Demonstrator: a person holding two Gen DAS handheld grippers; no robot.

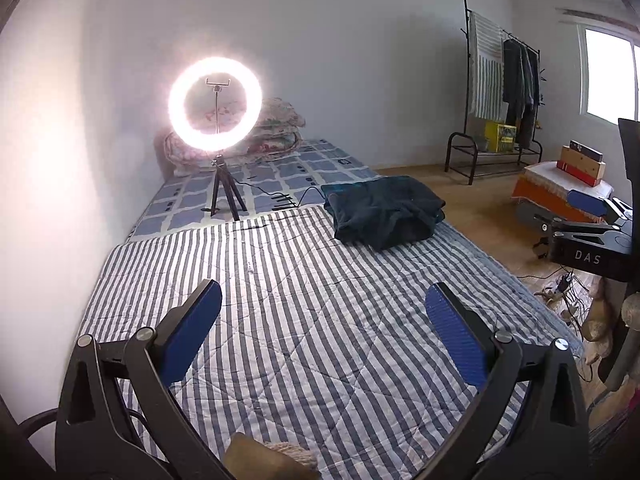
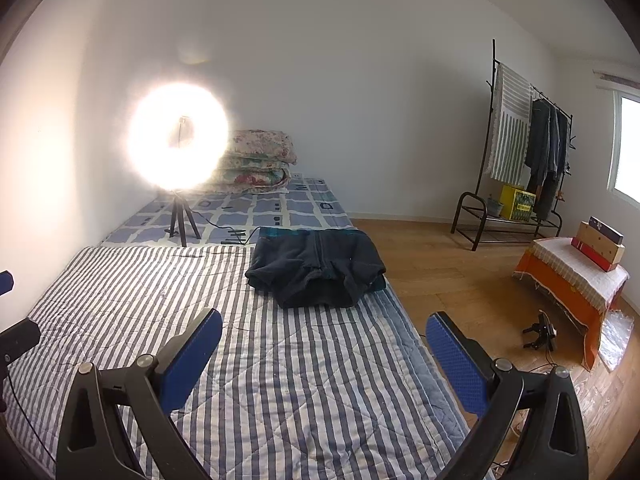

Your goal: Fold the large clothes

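Observation:
A dark folded garment (image 1: pixel 384 212) (image 2: pixel 320 268) lies in a neat stack on the far right part of the striped quilt (image 1: pixel 300 320) (image 2: pixel 240 360) that covers the mattress. My left gripper (image 1: pixel 324 304) hovers over the near part of the quilt, open wide, with nothing between its blue pads. My right gripper (image 2: pixel 324 336) is also open and empty, near the quilt's right edge and well short of the garment. In the left wrist view, the right gripper's blue finger (image 1: pixel 588 204) shows at the right edge.
A lit ring light on a small tripod (image 1: pixel 216 108) (image 2: pixel 178 140) stands on the checked sheet behind the quilt, its cable running toward the garment. Folded floral bedding (image 2: pixel 260 160) sits by the wall. A clothes rack (image 2: pixel 520 160), an orange-covered stool with boxes (image 2: pixel 572 276) and cables occupy the wooden floor.

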